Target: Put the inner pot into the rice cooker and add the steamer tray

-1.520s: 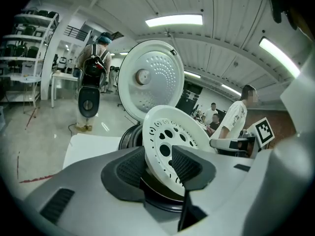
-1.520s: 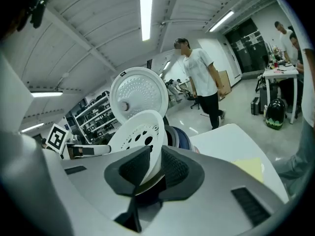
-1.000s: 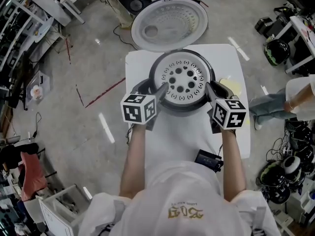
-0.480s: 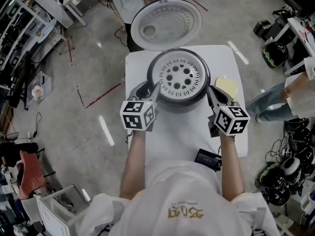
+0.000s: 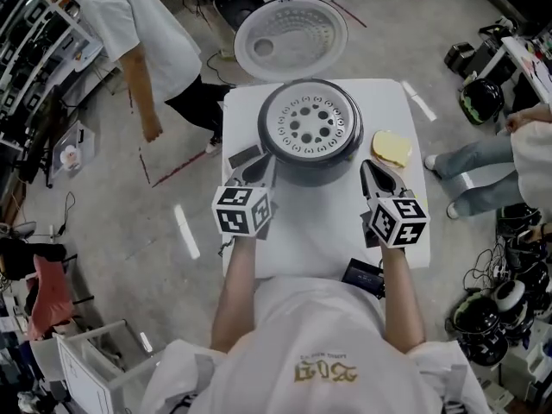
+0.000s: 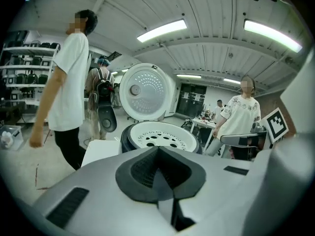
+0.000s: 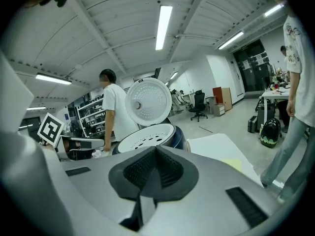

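The perforated steamer tray (image 5: 310, 128) sits level in the mouth of the rice cooker (image 5: 312, 178) at the far middle of the white counter (image 5: 321, 231). Its lid (image 5: 291, 37) stands open behind, and any inner pot beneath the tray is hidden. The left tool (image 5: 260, 169) and right tool (image 5: 373, 172), at the tray's rim a second ago, have drawn back toward the near edge, jaws closed together on nothing. That release suggests the tray is placed and the task all but done.
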